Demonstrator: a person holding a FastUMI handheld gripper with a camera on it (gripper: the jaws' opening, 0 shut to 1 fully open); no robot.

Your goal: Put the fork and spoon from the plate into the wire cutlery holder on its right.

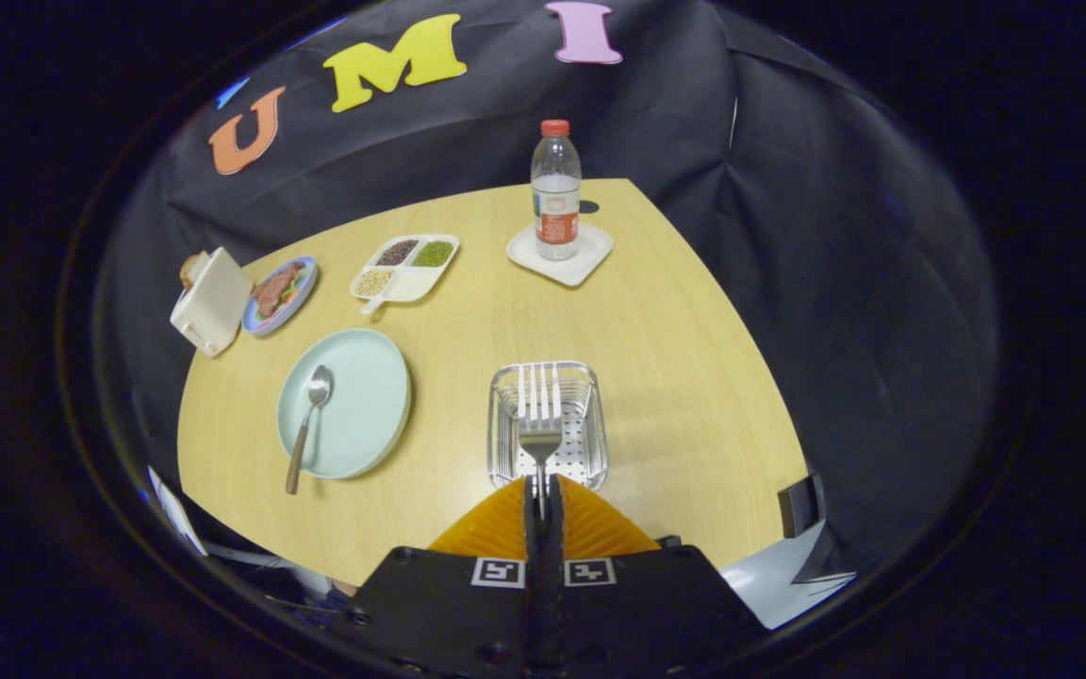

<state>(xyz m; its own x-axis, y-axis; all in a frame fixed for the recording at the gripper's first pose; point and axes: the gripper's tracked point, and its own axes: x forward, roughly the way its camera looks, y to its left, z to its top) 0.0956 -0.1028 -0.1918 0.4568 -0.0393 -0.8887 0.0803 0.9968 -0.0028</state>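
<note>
Pinching the fork [540,415] by its handle with the tongs [542,490], tines hanging over the wire cutlery holder [590,453] at twelve o'clock. Lying at ten o'clock on the pale green plate [364,396], the spoon [309,420], handle overhanging the surface [675,358].

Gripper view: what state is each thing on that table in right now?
tongs: shut on the fork, above the wire cutlery holder
fork: held, tines pointing away
wire cutlery holder: nothing lying in it yet
spoon: lying on the plate, handle past the rim
plate: holds just the spoon
bottle: upright, capped, on a coaster
divided tray: three sections filled
</note>
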